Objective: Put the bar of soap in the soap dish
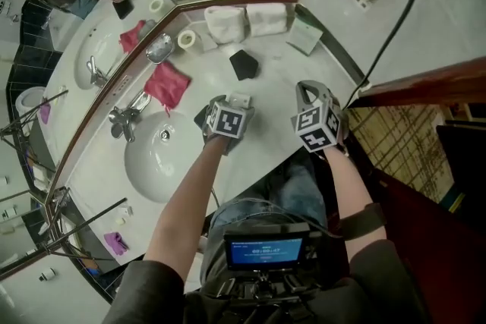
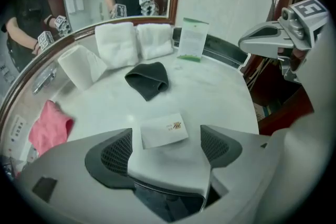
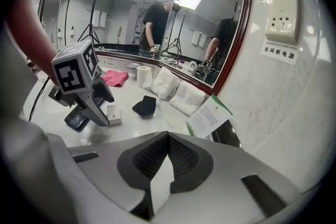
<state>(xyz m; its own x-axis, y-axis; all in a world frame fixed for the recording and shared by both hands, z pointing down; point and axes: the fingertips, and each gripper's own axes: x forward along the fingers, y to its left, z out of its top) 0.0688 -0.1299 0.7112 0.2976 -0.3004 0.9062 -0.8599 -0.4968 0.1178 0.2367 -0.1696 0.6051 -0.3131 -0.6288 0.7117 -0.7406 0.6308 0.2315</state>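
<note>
Down at the white counter (image 2: 215, 97), the left gripper (image 2: 167, 139) points steeply at the surface with its jaws spread as wide as they go. The wrapped bar of soap (image 2: 163, 130), a small white packet with a gold mark, lies flat on the counter in the gap just ahead of the two dark pads, and neither pad presses on it, so the tool is released and grips nothing. The right gripper view shows the black soap dish (image 3: 76, 120) on the counter just beside that gripper's fingers and close to the soap, with the soap lying outside it. The right gripper (image 3: 167, 136) is clenched, its pads meeting with nothing between them, and it hangs off to the side, above the counter's edge, touching nothing. Beyond the soap lie a crumpled black cloth (image 2: 148, 79), two folded white towels (image 2: 118, 42) and a green-edged card (image 2: 192, 39) against the mirror.
</note>
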